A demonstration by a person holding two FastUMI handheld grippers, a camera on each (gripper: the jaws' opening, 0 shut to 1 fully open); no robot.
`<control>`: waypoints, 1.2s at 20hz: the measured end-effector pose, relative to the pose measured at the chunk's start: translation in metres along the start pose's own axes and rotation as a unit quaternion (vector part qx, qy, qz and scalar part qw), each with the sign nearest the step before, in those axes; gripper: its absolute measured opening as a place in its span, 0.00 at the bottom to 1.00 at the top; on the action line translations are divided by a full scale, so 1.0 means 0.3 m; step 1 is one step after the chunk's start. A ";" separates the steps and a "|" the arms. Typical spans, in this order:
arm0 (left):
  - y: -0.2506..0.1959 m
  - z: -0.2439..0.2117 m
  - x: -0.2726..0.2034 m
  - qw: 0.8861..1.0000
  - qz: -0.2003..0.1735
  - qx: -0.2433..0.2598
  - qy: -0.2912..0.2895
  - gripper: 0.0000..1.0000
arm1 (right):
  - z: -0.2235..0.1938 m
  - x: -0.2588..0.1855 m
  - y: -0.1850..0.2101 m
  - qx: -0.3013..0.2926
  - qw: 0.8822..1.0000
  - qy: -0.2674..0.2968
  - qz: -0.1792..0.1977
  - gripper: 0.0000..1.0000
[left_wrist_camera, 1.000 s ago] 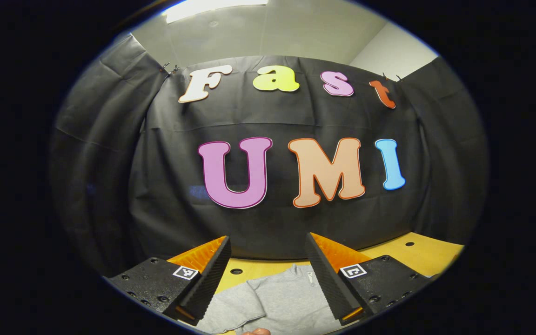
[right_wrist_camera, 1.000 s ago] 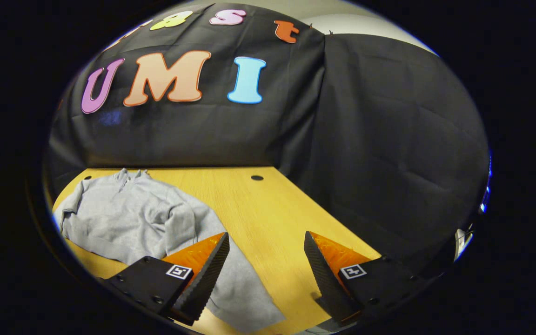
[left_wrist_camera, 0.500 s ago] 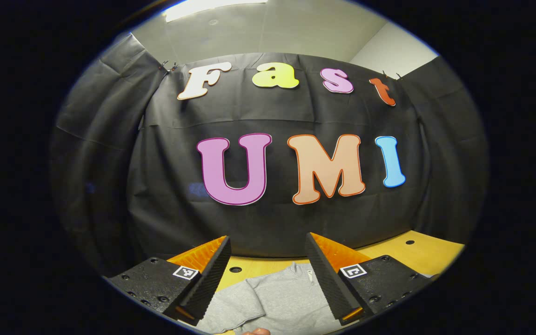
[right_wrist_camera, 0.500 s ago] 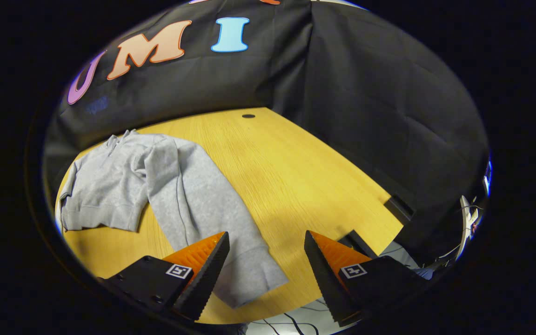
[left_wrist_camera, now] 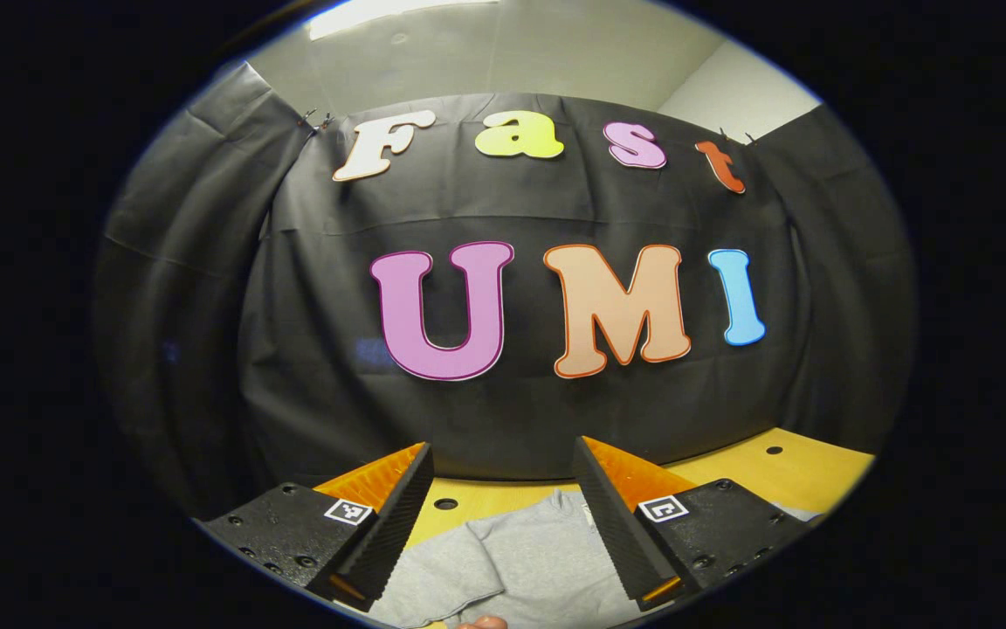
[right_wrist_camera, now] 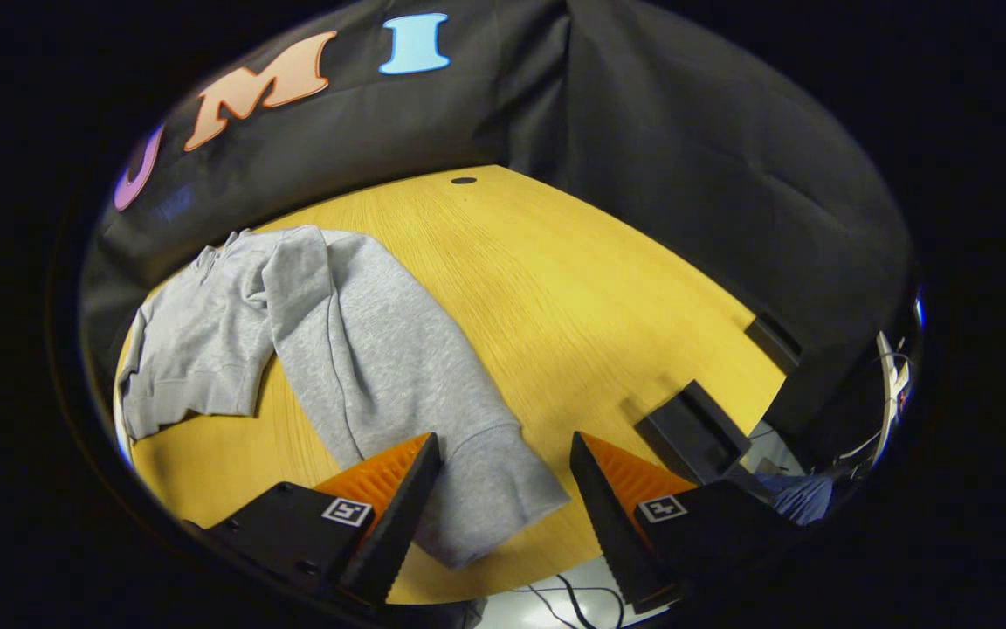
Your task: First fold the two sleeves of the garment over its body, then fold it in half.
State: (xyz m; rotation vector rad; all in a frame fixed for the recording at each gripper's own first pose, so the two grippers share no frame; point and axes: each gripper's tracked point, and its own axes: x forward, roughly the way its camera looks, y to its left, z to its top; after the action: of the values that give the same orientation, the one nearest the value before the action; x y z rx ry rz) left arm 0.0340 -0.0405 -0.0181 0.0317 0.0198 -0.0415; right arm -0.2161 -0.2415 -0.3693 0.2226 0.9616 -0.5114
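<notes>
A grey sweatshirt lies on the yellow wooden table. Its long sleeve stretches toward the near edge, and the sleeve's cuff lies between the fingers of my right gripper, which is open just above it. In the left gripper view the sweatshirt lies low between the fingers of my left gripper, which is open, holds nothing and is held level, facing the booth's wall. A fingertip of a hand peeks in at the bottom edge.
Two dark blocks sit at the table's right corner, near the right gripper. Cables hang below the table's near edge. Small round holes mark the tabletop near the wall. Bare tabletop lies to the right of the sleeve.
My right gripper has tipped down and moved over the sleeve's cuff, which now lies between its fingers. My left gripper has barely moved.
</notes>
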 end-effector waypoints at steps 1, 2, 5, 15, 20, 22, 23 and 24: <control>0.006 0.002 0.002 1.000 0.001 0.000 0.000 0.96 | -0.001 0.005 -0.003 -0.004 1.000 0.000 0.003 0.88; 0.010 -0.001 0.005 1.000 0.002 0.000 0.000 0.94 | 0.002 0.003 0.009 -0.010 1.000 0.000 0.010 0.87; 0.019 -0.008 0.009 1.000 0.003 0.001 0.002 0.96 | 0.003 0.003 0.052 -0.016 0.999 0.008 0.027 0.51; 0.078 -0.007 0.003 1.000 0.018 0.008 0.000 0.93 | 0.184 -0.024 0.129 0.079 0.996 -0.004 0.053 0.11; 0.135 -0.014 -0.016 0.999 0.034 0.008 0.003 0.93 | 0.362 -0.043 0.206 0.083 0.993 -0.047 0.075 0.11; 0.162 -0.006 -0.026 0.999 0.044 0.008 0.002 0.93 | 0.430 -0.057 0.269 0.072 0.991 -0.064 0.091 0.11; 0.179 -0.006 -0.029 0.999 0.050 0.009 0.002 0.93 | 0.469 -0.071 0.307 0.070 0.990 -0.072 0.103 0.11; 0.203 -0.006 -0.039 0.998 0.057 0.010 0.001 0.93 | 0.502 -0.074 0.347 0.067 0.988 -0.079 0.115 0.11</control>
State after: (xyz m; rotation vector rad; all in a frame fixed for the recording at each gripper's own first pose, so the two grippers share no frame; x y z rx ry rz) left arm 0.0249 0.0208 -0.0177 0.0520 0.0203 0.0720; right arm -0.0644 -0.2052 -0.2708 0.4032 0.7370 -0.3746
